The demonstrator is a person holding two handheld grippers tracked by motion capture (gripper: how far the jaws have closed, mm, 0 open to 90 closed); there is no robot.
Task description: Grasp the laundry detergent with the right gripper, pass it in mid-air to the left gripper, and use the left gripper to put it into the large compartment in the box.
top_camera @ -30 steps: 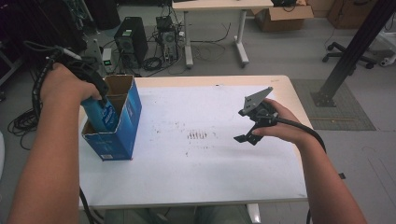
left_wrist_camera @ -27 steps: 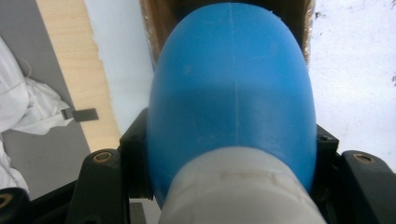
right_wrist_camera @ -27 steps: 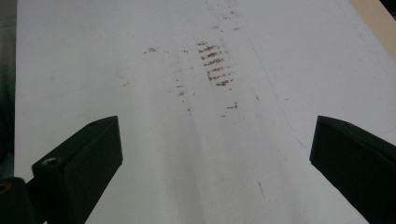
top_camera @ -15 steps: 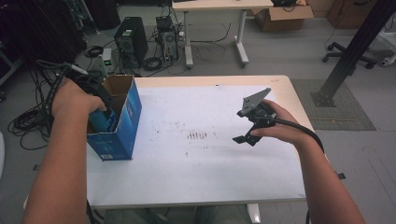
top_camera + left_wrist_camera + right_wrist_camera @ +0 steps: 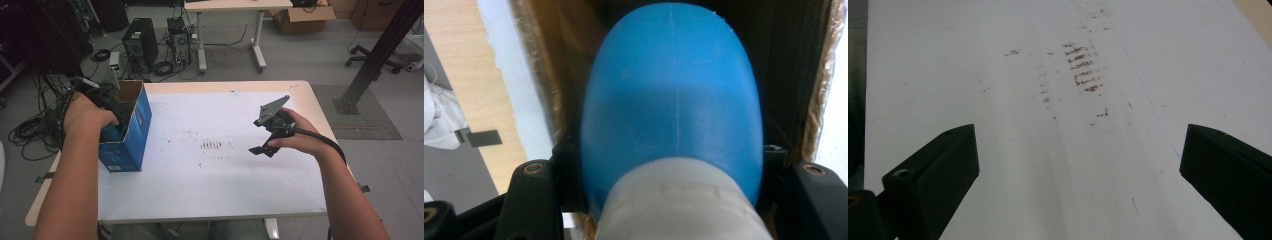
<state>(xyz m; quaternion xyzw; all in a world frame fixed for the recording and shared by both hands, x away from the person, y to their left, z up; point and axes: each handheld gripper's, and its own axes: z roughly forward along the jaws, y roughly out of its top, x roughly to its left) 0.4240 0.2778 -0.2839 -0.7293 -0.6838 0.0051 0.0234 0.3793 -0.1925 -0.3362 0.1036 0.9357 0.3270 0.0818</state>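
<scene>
Left gripper pinches blue bottle inside cardboard box — lift straight, clear the walls — right gripper hovers, jaws spread.

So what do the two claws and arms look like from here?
Both claws are black. The right claw has a grey three-cornered plate on top and a thick black cable along the forearm. The left claw trails black cable too. Both forearms are bare, no sleeves.
</scene>
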